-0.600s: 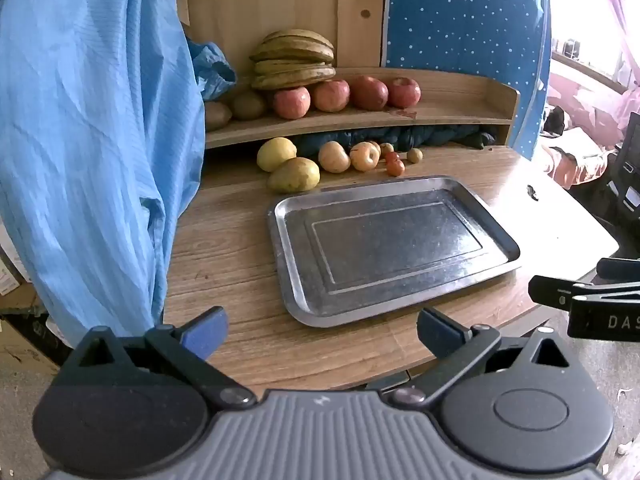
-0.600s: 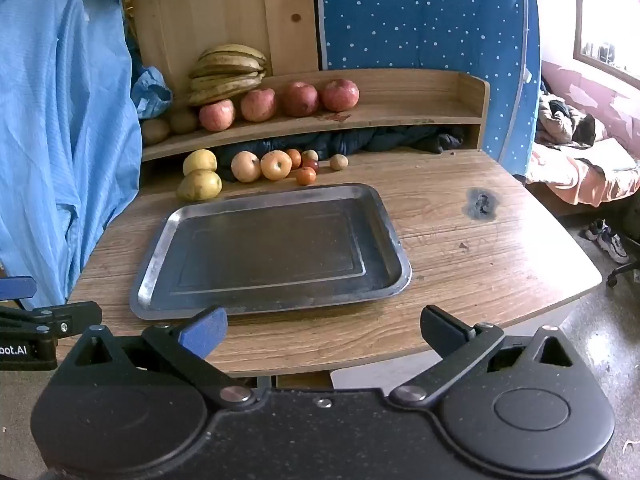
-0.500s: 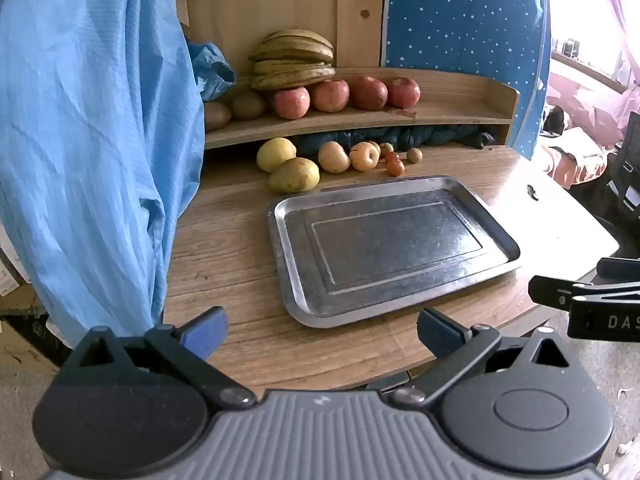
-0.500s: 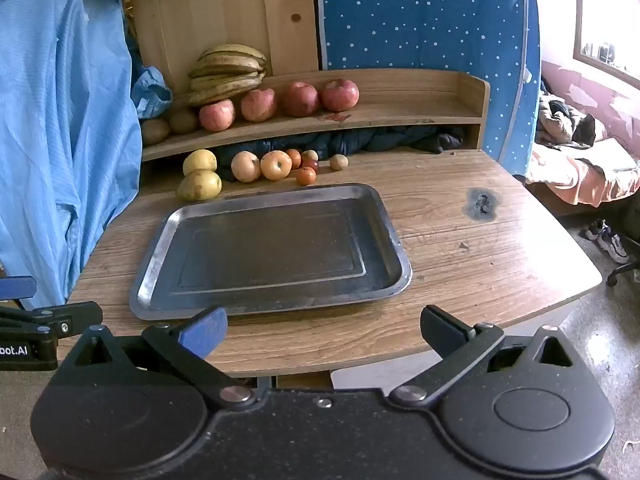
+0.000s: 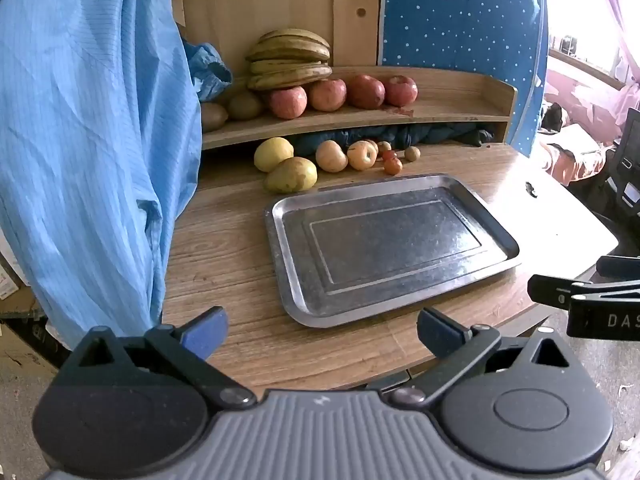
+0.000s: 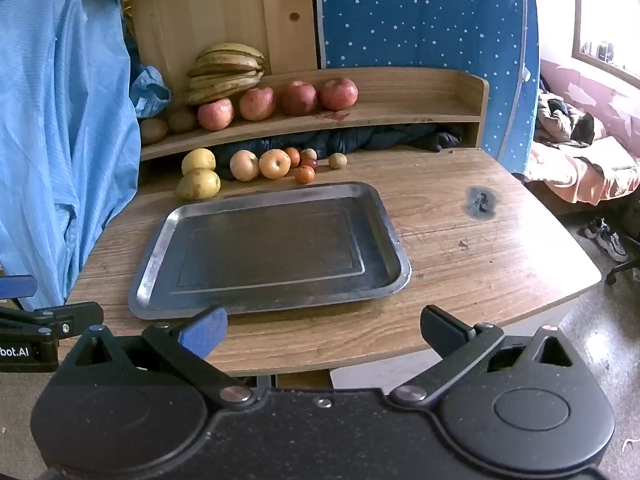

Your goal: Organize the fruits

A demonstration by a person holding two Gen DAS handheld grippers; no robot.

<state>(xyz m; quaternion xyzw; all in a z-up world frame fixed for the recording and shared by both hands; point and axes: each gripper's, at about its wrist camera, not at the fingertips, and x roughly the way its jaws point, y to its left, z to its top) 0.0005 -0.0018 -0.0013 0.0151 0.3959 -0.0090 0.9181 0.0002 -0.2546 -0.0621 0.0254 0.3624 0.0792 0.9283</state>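
An empty metal tray (image 5: 496,228) (image 6: 394,236) lies on the wooden table (image 5: 224,248) (image 6: 480,264). Behind it sit yellow pears (image 5: 291,175) (image 6: 199,184), pale apples (image 5: 362,155) (image 6: 275,163) and small tomatoes (image 5: 393,165) (image 6: 305,174). On the shelf (image 5: 440,114) (image 6: 400,110) lie bananas (image 5: 290,60) (image 6: 226,70) and red apples (image 5: 326,95) (image 6: 298,98). My left gripper (image 5: 322,332) and right gripper (image 6: 324,330) are open and empty at the table's front edge, short of the tray.
A blue cloth (image 5: 92,140) (image 6: 60,152) hangs along the table's left side. A blue dotted panel (image 6: 420,16) stands behind the shelf. A dark burn mark (image 6: 480,202) is on the table right of the tray. Dark cloth (image 6: 380,138) lies under the shelf.
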